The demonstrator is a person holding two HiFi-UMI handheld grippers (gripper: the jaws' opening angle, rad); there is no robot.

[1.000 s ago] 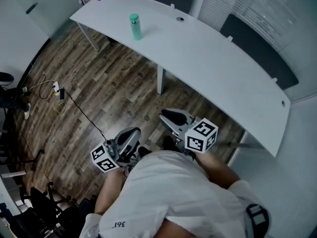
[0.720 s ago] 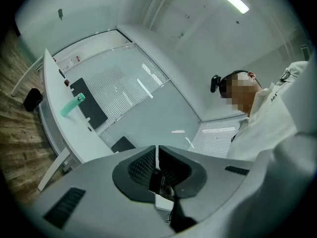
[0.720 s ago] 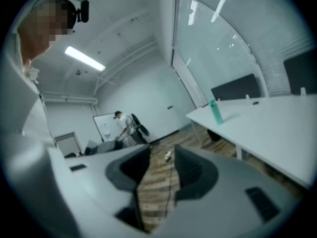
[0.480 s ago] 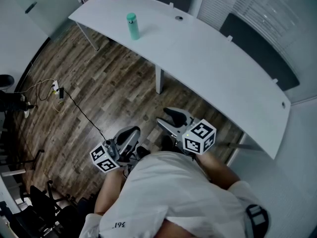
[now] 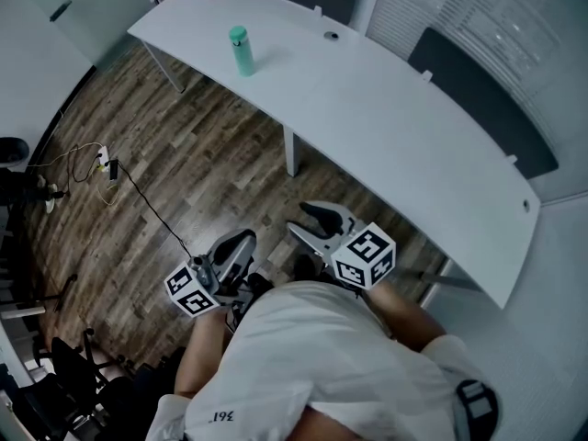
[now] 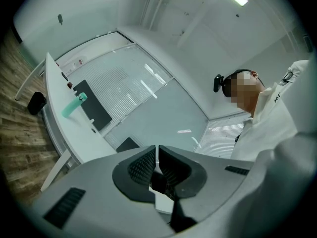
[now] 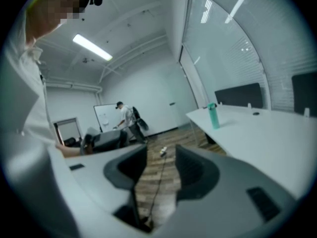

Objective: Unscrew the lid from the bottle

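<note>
Wood floor (image 5: 184, 173) fills the left and centre of the head view. The long white table (image 5: 395, 118) runs diagonally from top left to right edge.

Both grippers sit low in the frame, close to the person's body and well apart from the table.
- Left gripper (image 5: 241, 243): jaws clenched together, nothing between them.
- Right gripper (image 5: 310, 221): jaws have just been opening and stand apart, only floor visible through the gap. Empty.

The bottle (image 5: 243, 55) is teal and upright, standing alone near the table's top-left end, far from both claws. Its lid (image 5: 238, 33) is on, same colour.

Handling, my read:
- It looks like a rigid flask, so it won't deform under clamp.
- The smooth wall is likely slippery and may spin in the pads once torque goes in.
- Tall and narrow, so it's easy to knock over on approach.
- Fill level unknown, so weight unknown.

Grip plan: one claw squarely across the body around mid-height to brace it, the other across the lid's full width, then twist. Nothing is started yet; the approach comes first.
</note>
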